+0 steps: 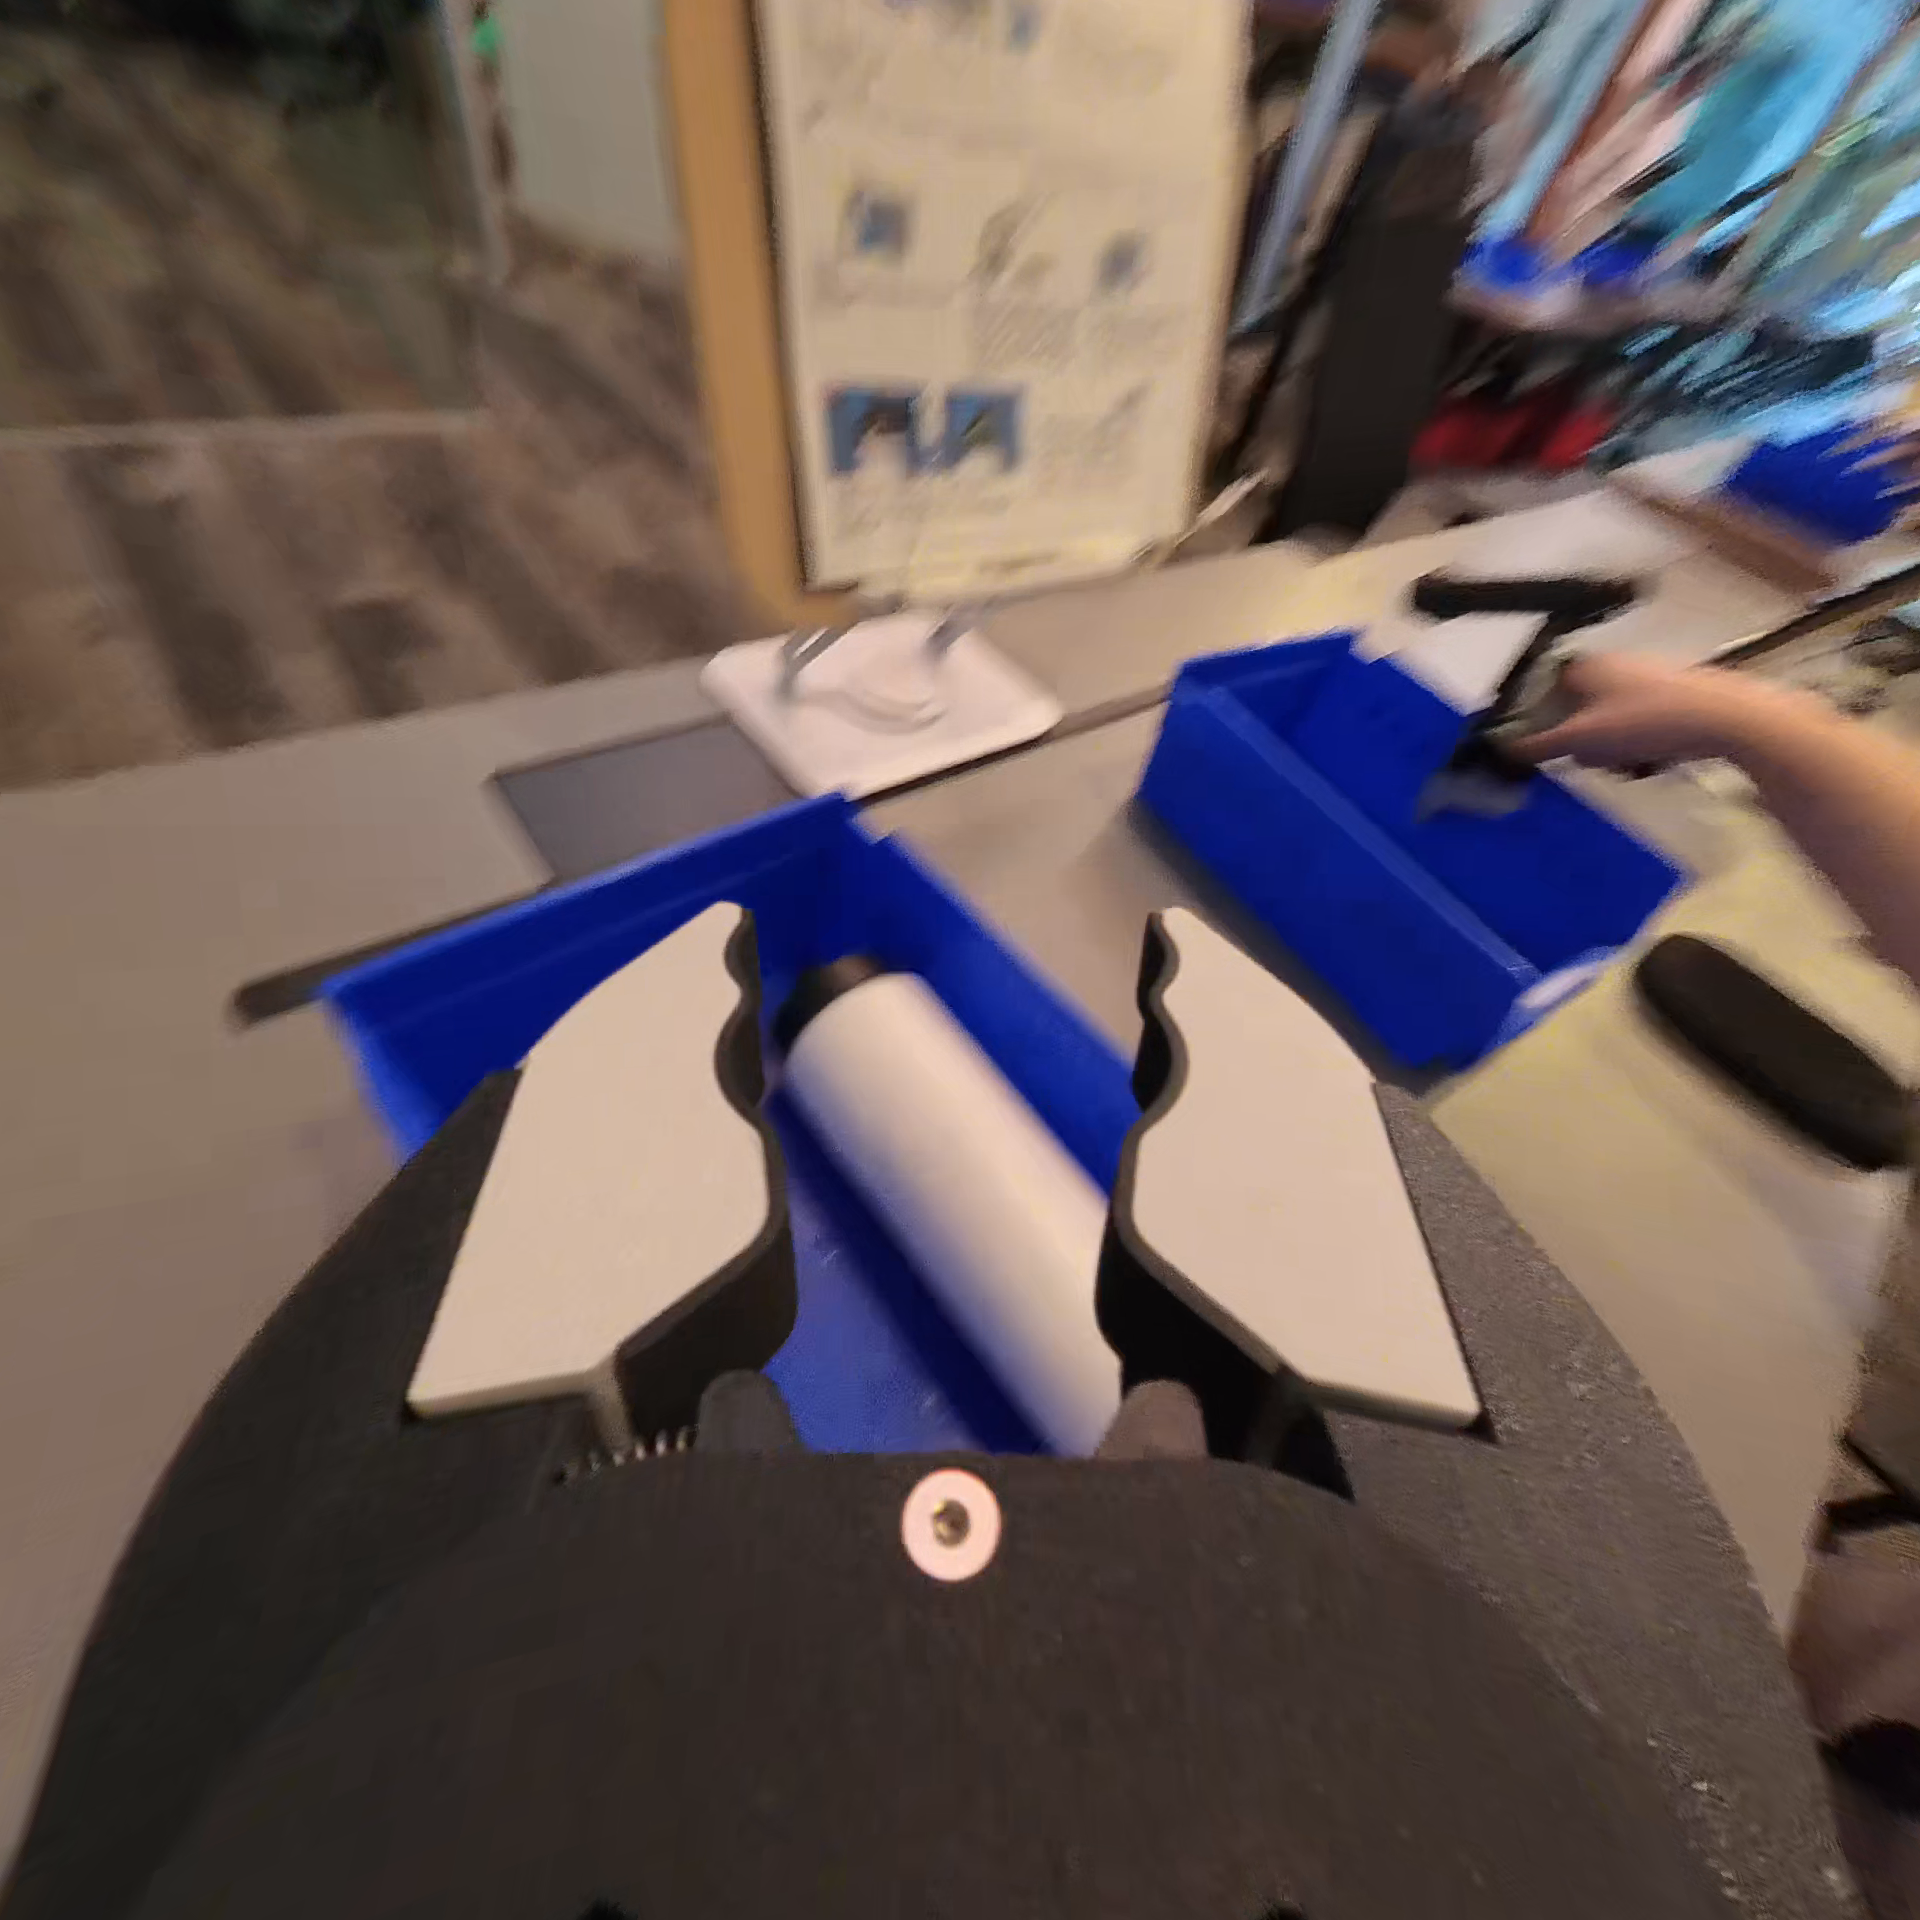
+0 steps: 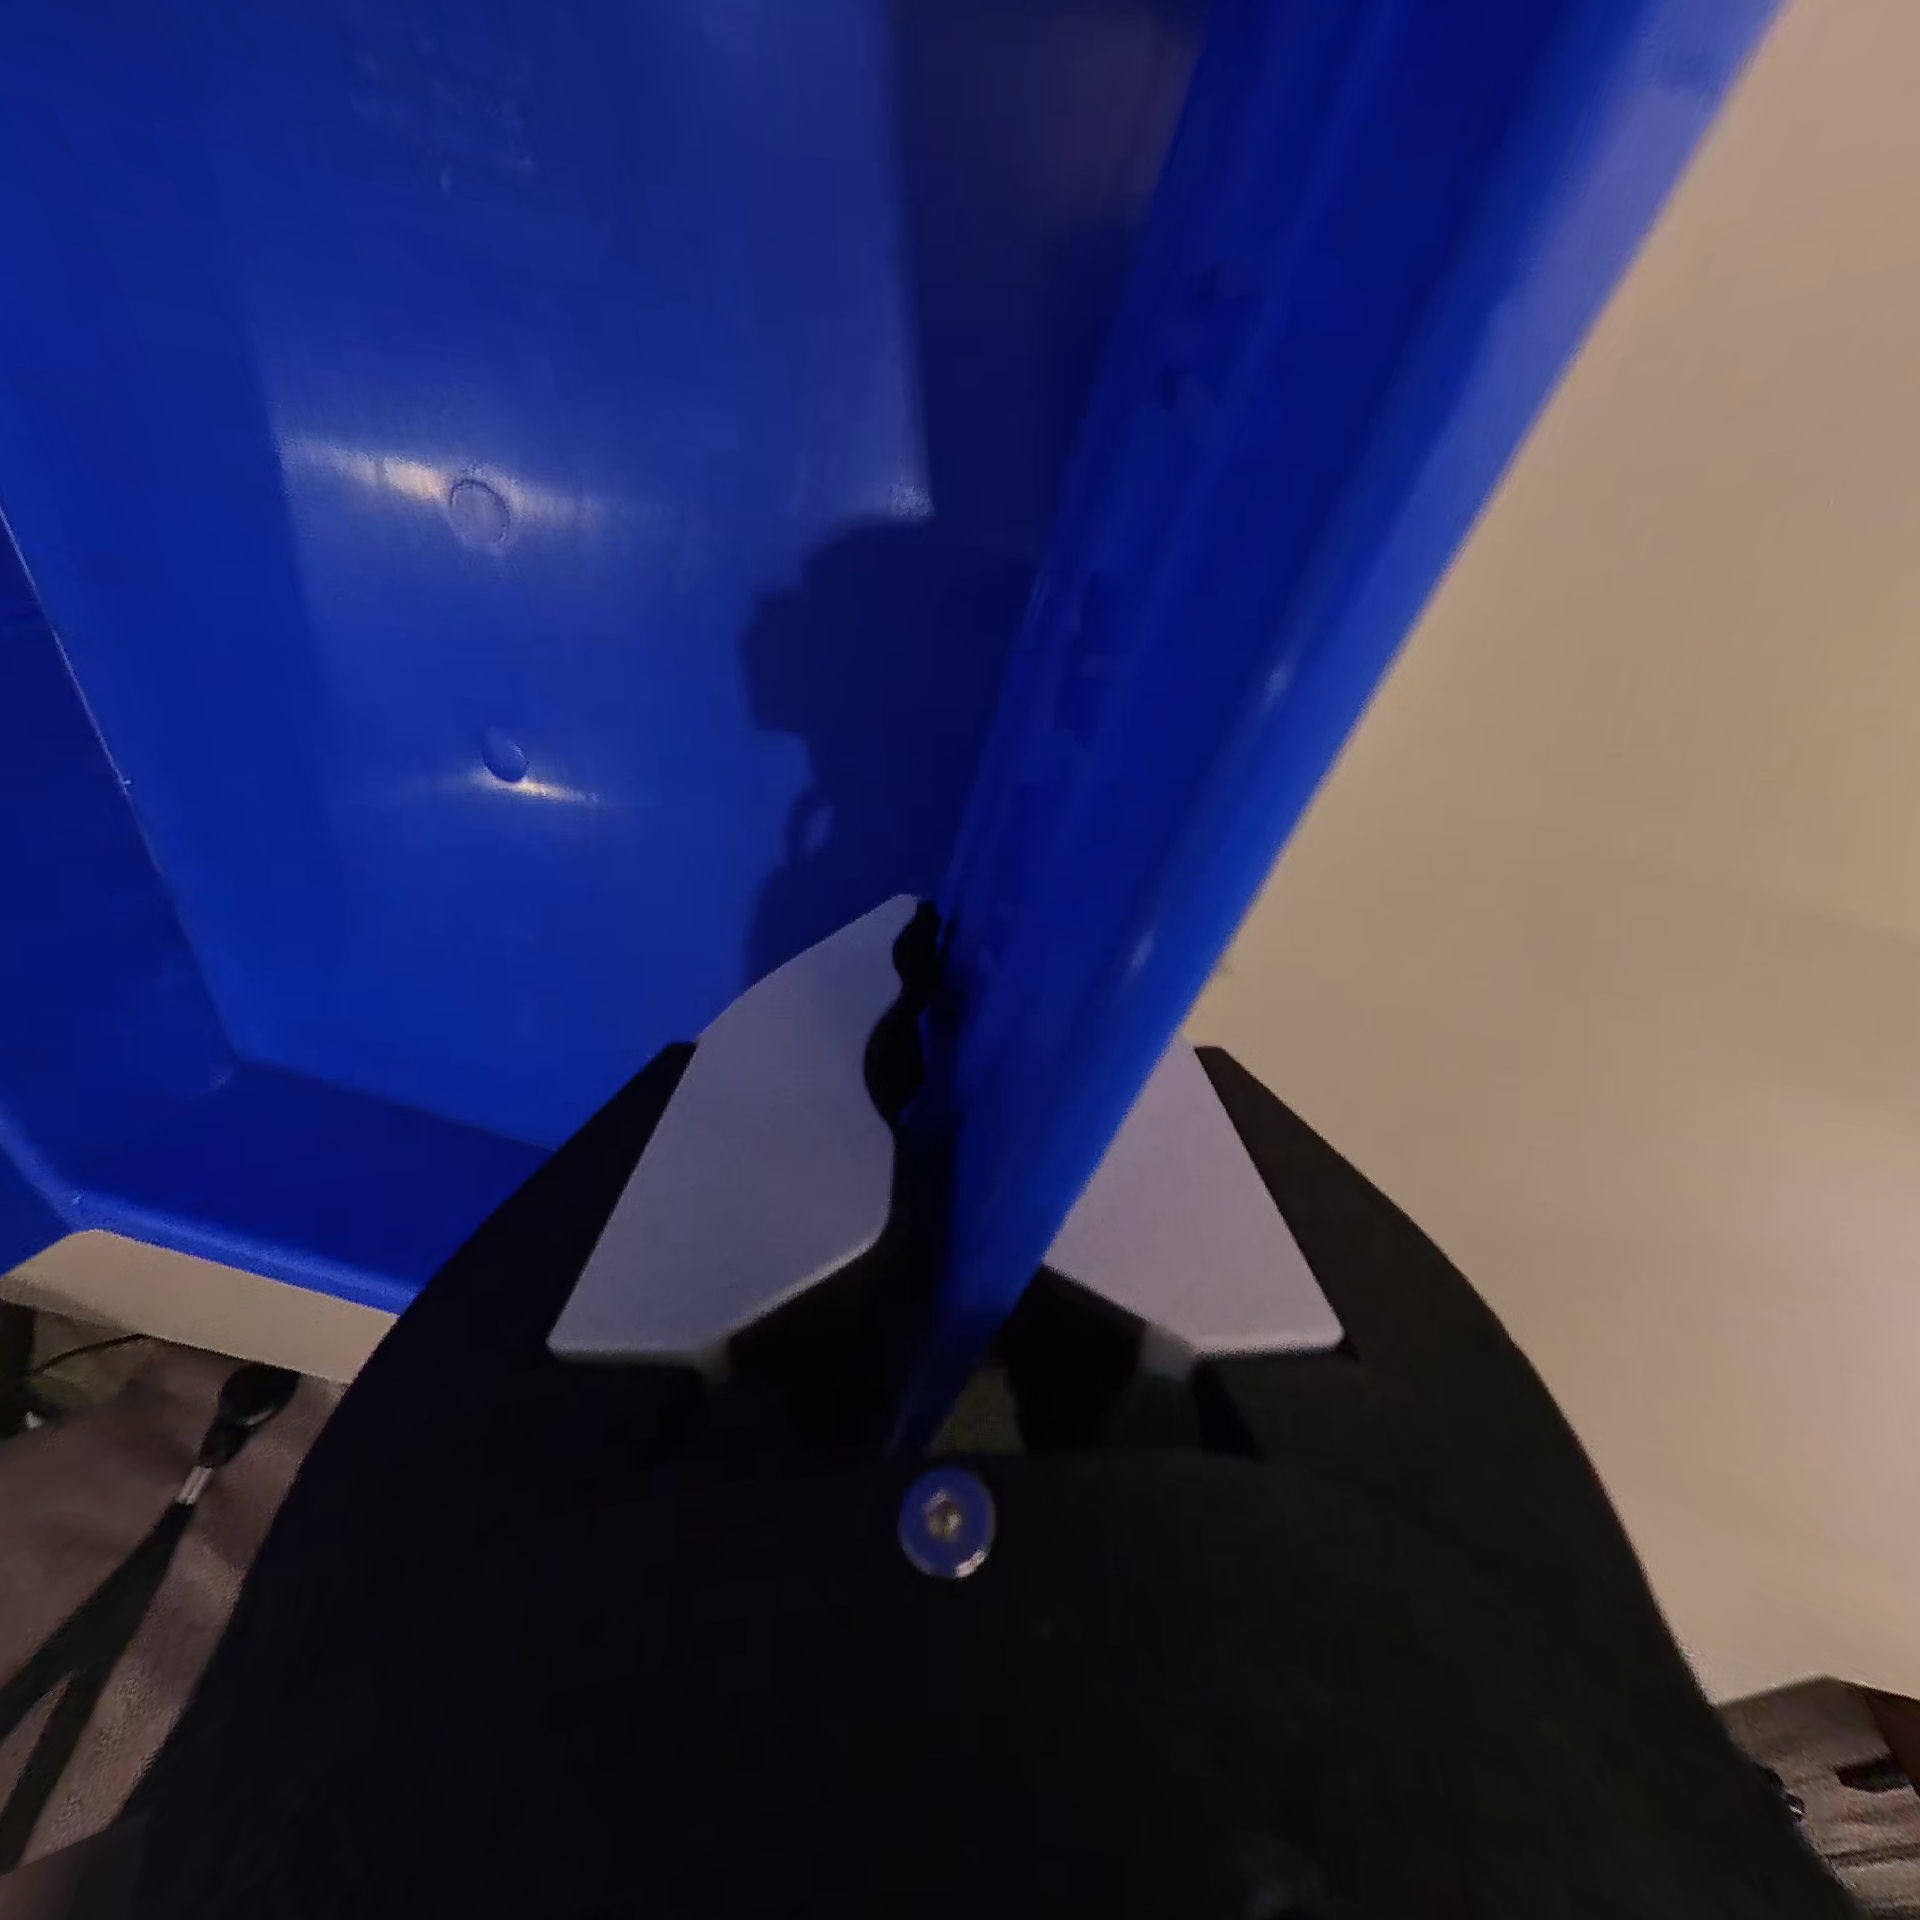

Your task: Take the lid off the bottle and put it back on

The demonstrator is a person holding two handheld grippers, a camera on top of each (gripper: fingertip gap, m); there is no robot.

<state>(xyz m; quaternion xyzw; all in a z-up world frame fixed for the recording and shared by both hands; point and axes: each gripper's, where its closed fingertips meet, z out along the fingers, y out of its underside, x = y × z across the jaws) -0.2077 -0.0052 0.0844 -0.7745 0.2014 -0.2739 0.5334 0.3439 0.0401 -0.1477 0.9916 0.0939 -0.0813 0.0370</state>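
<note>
Bottle (image 1: 935, 1174) first, in the left wrist view: a white cylinder with a dark lid (image 1: 836, 977) on its far end, lying on its side inside a blue bin (image 1: 582, 935) straight ahead of the left gripper (image 1: 948, 997). That gripper hangs just above the bin with its jaws spread wide, one finger either side of the bottle's line and neither touching it; the whole picture is smeared with motion. Ahead and to the right sits a second blue bin (image 1: 1330, 821) on the grey table (image 1: 187, 1018), and over its far right wall a hand (image 1: 1652, 717) holds the right gripper (image 1: 1496, 717), which reaches down into that bin. Beyond the two bins a white square base (image 1: 883, 707) stands on the table with a poster board (image 1: 997, 281) rising behind it. In the right wrist view the right gripper (image 2: 951, 997) is closed narrow on the side wall of the second blue bin (image 2: 1143, 623): the left finger (image 2: 790, 1122) lies inside against the wall, the right finger outside and mostly hidden behind it. The bin's floor spreads ahead and left of the jaws, the pale tabletop (image 2: 1558, 935) to the right
</note>
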